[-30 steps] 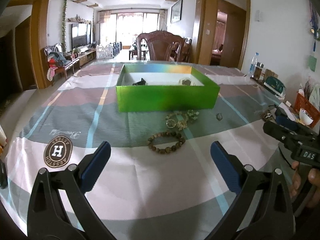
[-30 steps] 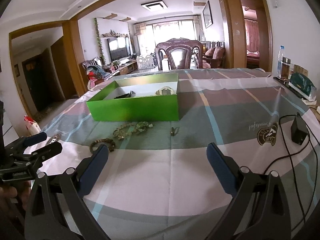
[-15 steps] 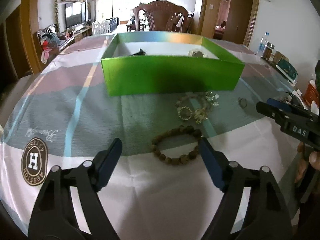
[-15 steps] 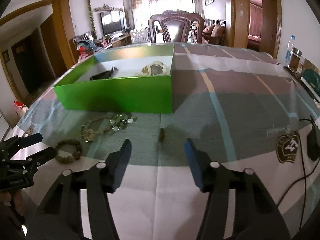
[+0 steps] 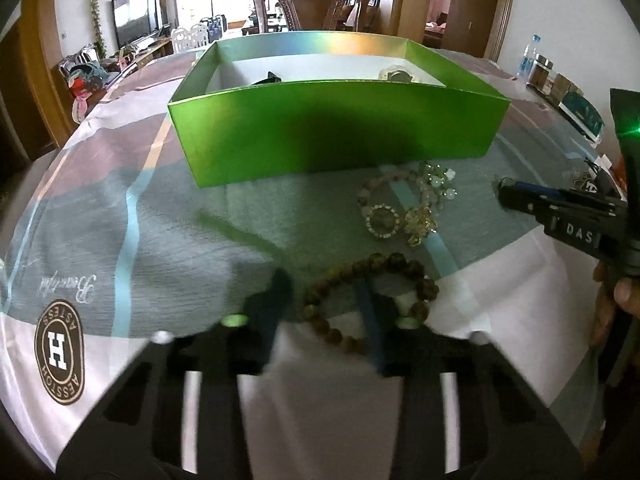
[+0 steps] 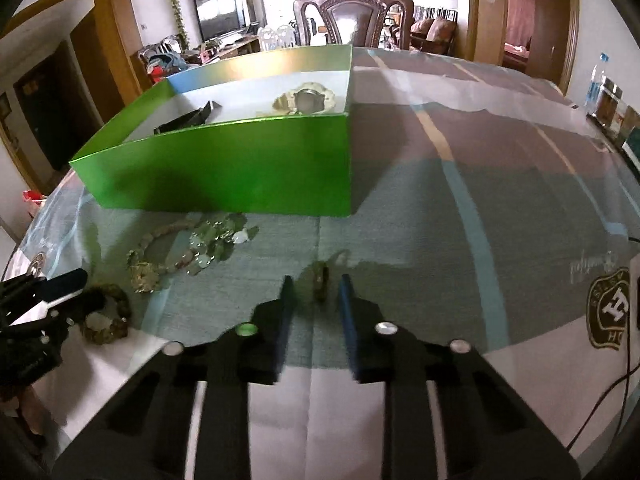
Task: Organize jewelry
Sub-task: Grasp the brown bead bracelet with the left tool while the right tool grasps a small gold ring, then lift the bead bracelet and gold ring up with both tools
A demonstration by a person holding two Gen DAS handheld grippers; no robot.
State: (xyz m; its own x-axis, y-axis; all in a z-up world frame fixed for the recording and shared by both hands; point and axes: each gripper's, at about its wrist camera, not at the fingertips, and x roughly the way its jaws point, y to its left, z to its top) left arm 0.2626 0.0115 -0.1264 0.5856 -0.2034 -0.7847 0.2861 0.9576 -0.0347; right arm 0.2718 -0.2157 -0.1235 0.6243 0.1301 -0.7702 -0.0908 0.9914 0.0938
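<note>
Jaws of the left gripper [image 5: 324, 300] have just been closing, and they stand now narrow around the near side of the wooden bead bracelet [image 5: 372, 300]. One finger is outside the ring and the other is inside it; the picture is blurred there, so it is not clear if the pads already press on the beads. This bracelet lies on the tablecloth [image 5: 120, 208], in front of the green box [image 5: 336, 136]. It looks light and loose, the hard round beads can roll, so a hold across one strand is probably the safest.

Further right lies a heap of pale bead strands and small rings [image 5: 404, 208], which will likely tangle.

Jaws of the right gripper [image 6: 314, 292] have just been closing too, with a small dark ring [image 6: 321, 280] between them, apparently not yet touched. It stands on its edge, seems stiff and slippery, and the flat sides are the best place to pinch it.
</note>
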